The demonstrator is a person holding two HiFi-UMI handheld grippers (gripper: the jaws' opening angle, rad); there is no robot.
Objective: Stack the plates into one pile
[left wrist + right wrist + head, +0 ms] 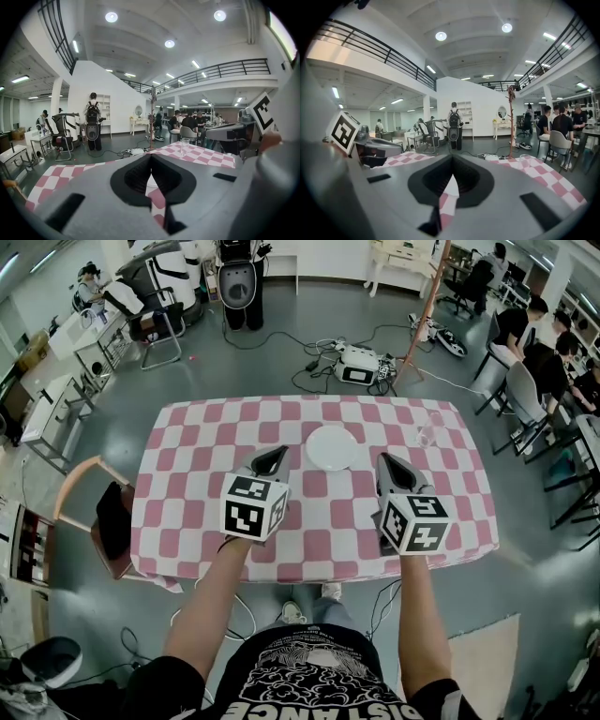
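A single white plate point(332, 447) lies on the pink-and-white checked table point(187, 493), slightly beyond its middle; I cannot tell whether it is one plate or a pile. My left gripper point(280, 452) hovers just left of the plate with its jaws shut and nothing between them. To the plate's right, my right gripper point(383, 459) is also shut and empty. In the left gripper view the black jaws point(150, 157) meet at their tips, with the right gripper point(234, 133) alongside. The right gripper view shows its own jaws point(451, 159) closed the same way.
A clear drinking glass point(429, 430) stands near the table's far right corner, also seen as the glass point(184, 145) in the left gripper view. A wooden chair point(98, 521) with a dark seat is at the table's left. Cables and a power box point(357, 364) lie on the floor beyond.
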